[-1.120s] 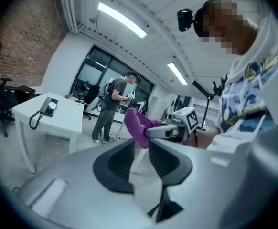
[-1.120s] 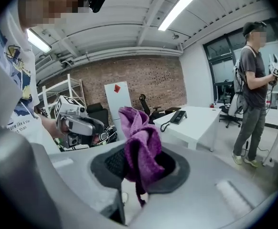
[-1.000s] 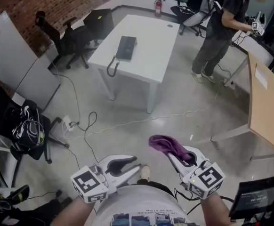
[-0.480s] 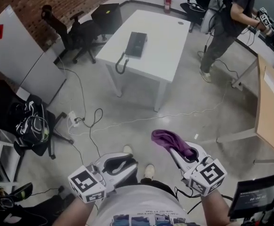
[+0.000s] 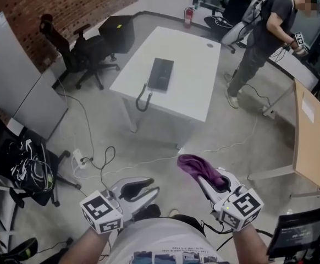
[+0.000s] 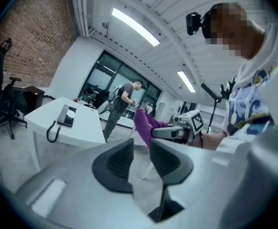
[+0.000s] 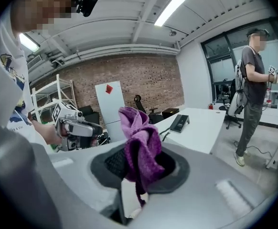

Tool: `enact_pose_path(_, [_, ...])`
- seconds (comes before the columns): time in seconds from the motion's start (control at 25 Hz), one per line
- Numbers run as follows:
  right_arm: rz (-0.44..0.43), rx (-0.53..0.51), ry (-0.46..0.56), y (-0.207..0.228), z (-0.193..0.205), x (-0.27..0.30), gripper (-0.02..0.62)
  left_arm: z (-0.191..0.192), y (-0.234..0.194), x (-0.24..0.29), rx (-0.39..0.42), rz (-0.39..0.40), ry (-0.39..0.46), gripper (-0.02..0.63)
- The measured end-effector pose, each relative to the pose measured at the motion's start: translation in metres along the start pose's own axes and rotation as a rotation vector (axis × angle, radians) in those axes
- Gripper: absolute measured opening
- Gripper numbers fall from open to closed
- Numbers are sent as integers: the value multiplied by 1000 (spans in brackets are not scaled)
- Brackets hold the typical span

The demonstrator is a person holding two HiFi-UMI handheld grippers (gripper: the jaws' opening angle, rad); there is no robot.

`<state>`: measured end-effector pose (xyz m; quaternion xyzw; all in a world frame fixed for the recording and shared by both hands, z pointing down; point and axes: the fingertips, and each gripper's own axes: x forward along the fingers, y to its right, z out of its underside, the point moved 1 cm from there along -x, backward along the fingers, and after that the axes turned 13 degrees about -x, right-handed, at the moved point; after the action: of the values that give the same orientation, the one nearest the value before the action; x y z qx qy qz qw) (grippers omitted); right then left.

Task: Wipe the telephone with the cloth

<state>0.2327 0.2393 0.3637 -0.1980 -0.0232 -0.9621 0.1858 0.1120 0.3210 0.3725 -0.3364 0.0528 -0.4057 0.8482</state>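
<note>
The black telephone [image 5: 161,73] lies on the white table [image 5: 196,65] ahead, its handset hanging by the cord off the near edge. Both grippers are held low in front of me, well short of the table. My right gripper [image 5: 205,181] is shut on a purple cloth [image 5: 196,166], which bunches up above its jaws [image 7: 141,144]. My left gripper [image 5: 149,187] holds nothing; its jaws have just been closing a little and stand a narrow gap apart [image 6: 141,149]. The telephone [image 6: 66,115] also shows far off in the left gripper view.
A person [image 5: 261,34] stands beyond the table's far right corner. Black office chairs [image 5: 75,51] sit left of the table. Cables [image 5: 97,158] trail across the concrete floor. A wooden table [image 5: 314,139] is at the right, a laden chair [image 5: 31,166] at the left.
The table with the telephone has come nearer and lower in the head view. Both grippers keep their place in front of me, and the cloth stays in the right one.
</note>
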Motion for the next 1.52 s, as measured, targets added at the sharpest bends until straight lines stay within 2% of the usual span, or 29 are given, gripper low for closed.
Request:
enact_pose_path(0.16, [24,-5,10,6,-17,30,84,-25,-34,-8,12,-1,-8,103])
enact_pose_path(0.44, [29,26,-18,25,-20,70,84,-49,-87,-3,-36,-14,-13,115])
enact_pose_path(0.64, [22,49,-25,70,-27,100,84,-77,-122,28,-59,-24,-32,118])
enact_pose_path(1.08, [-49,41,-9,165,-47,177,84,-149,-209,84,-64,-124,-30,123])
enact_pose_path(1.28, [-22,72,-34,186,-42,195,84,-162,-252,99,-91,-128,-79,135])
enact_pose_path(1.52, [72,110,-61,204,-39,227,84,-187,-323,119,-106,-96,-149,141])
